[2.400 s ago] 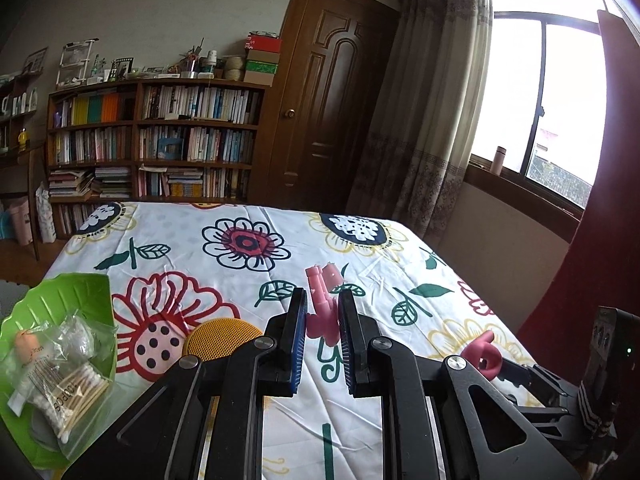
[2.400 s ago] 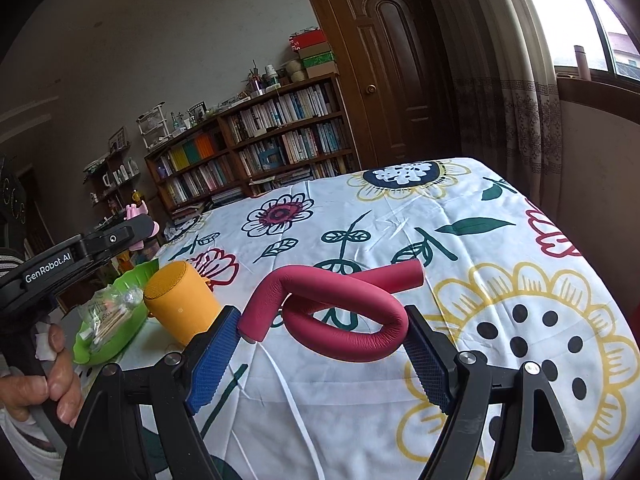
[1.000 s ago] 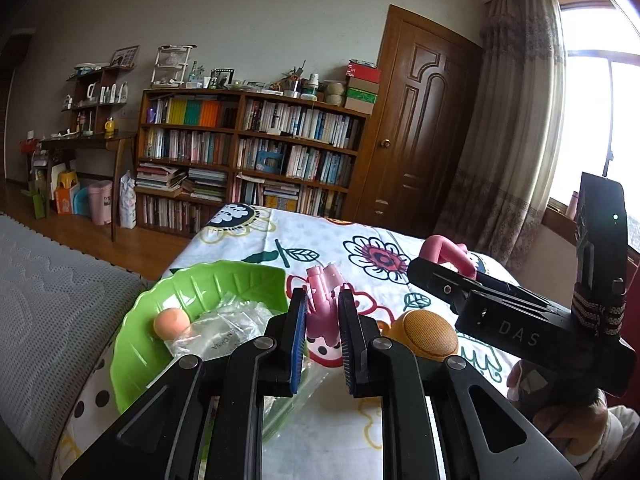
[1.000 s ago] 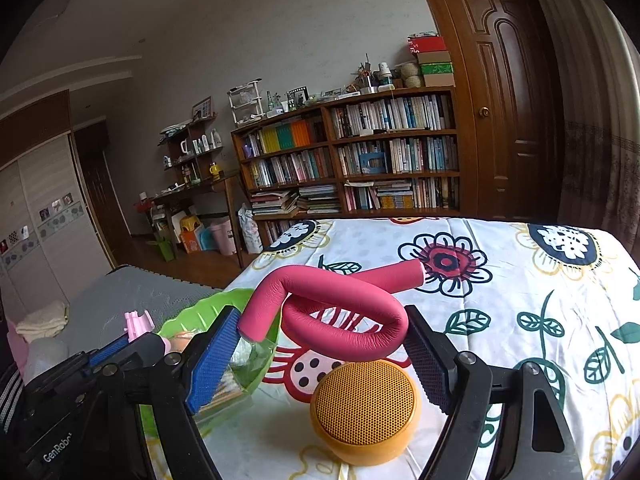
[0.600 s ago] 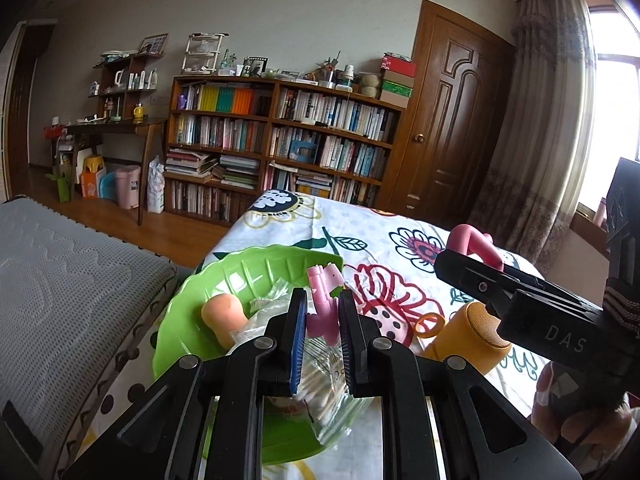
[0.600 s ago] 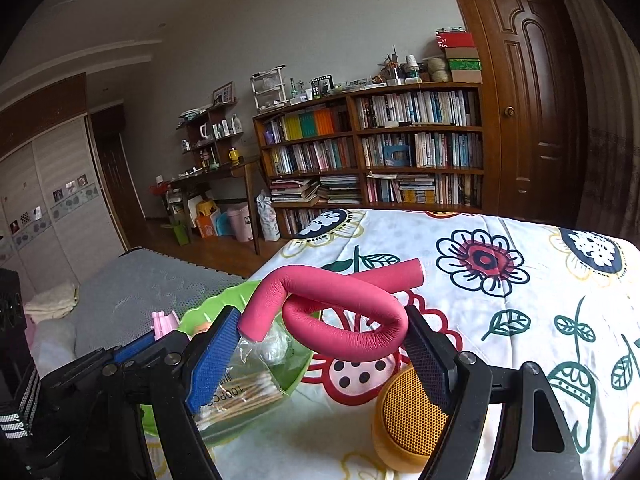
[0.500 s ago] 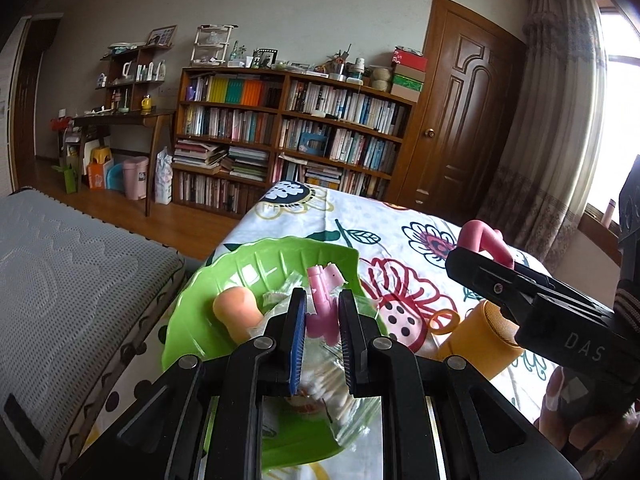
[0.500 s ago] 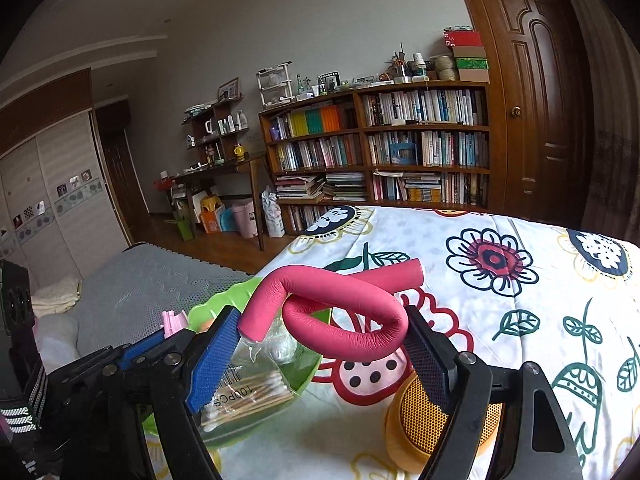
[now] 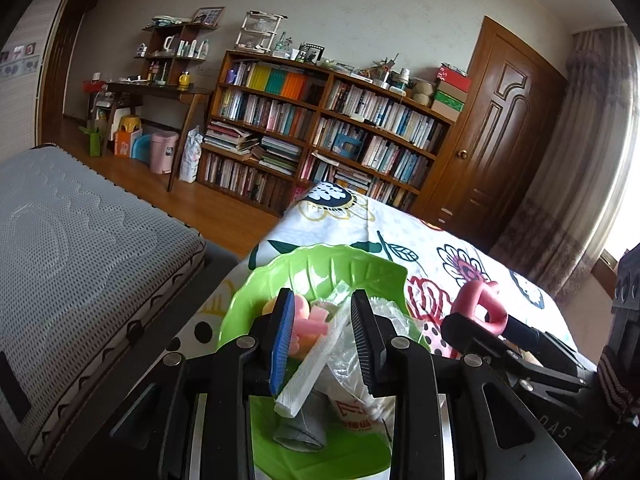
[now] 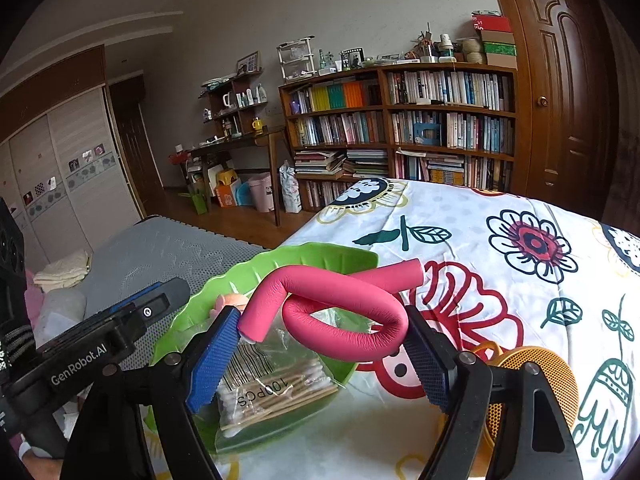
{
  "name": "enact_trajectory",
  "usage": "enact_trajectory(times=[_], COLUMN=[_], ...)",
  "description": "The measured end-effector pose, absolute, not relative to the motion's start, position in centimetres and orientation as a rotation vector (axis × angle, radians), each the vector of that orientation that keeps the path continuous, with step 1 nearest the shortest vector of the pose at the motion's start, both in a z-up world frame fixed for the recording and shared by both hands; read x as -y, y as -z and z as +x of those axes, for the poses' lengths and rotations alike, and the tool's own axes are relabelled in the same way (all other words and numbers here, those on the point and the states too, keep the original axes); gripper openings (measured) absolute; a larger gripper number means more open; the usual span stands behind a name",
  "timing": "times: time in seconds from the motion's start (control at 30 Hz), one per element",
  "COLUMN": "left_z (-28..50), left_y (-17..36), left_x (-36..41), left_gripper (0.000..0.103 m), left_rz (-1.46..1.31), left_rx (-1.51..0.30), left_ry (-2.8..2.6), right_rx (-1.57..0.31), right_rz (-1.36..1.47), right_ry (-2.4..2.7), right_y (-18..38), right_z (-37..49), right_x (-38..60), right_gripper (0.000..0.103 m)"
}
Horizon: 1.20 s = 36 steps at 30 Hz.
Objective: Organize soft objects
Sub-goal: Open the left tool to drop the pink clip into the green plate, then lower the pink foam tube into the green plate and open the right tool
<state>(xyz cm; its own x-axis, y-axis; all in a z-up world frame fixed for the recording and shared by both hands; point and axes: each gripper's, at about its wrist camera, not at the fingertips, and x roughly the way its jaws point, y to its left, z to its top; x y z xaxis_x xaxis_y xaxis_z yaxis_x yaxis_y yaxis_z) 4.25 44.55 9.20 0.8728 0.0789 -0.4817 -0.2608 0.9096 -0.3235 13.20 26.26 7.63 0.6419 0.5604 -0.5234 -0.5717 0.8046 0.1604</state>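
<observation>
step: dropping soft items into the green bowl [image 9: 320, 256]; the left drop looks done, the right one is pending.
left tool [image 9: 322, 336]: hovering over the bowl, jaws spread, gripping nothing; pink clip-like piece [image 9: 310, 316] is lying in the bowl between the jaws, next to a peach ball [image 9: 301, 309].
right tool [image 10: 322, 350]: clamping the pink foam curler [image 10: 340, 300], carrying it above the bowl's 3 o'clock rim.
bowl contents: swab bag [image 10: 276, 390] and a white strip [image 9: 316, 360] are lying inside.
bowl place: sitting on the floral tabletop [image 10: 520, 208], orange speaker [image 10: 532, 376] at its 3 o'clock.
next: judging that the right tool needs shifting toward 9 o'clock over the bowl centre, lowering, then releasing; left tool should be clearing away first.
</observation>
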Motion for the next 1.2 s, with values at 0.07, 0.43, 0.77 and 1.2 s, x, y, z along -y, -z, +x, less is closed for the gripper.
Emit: enact_trajectory(times=[0.07,0.43,0.77,1.2], left_z=[4.0,2.9,3.4,3.6], left_y=[-9.3,-9.8,-9.0,-8.6], left_x=[-44.9,-46.0,-46.3,-46.3], left_gripper=[0.036,0.057,0.058,0.066], left_rz=[-0.398,-0.375,-0.386,-0.386], left_rx=[-0.458,-0.371,-0.393,-0.407], left_ry=[-0.217,-0.344,-0.351,-0.353], right_rx=[-0.597,-0.671,-0.703,-0.695], right_rz=[-0.039,-0.089,-0.127,-0.111], right_ry=[-0.659,-0.682,-0.689,-0.684], right_y=[-7.2,-3.8,-3.2,-3.8], right_z=[13.0,14.0,15.1,14.0], right_x=[-27.0,-30.0,-31.3,-30.7], right_gripper=[0.083,0.083,0.085,0.092])
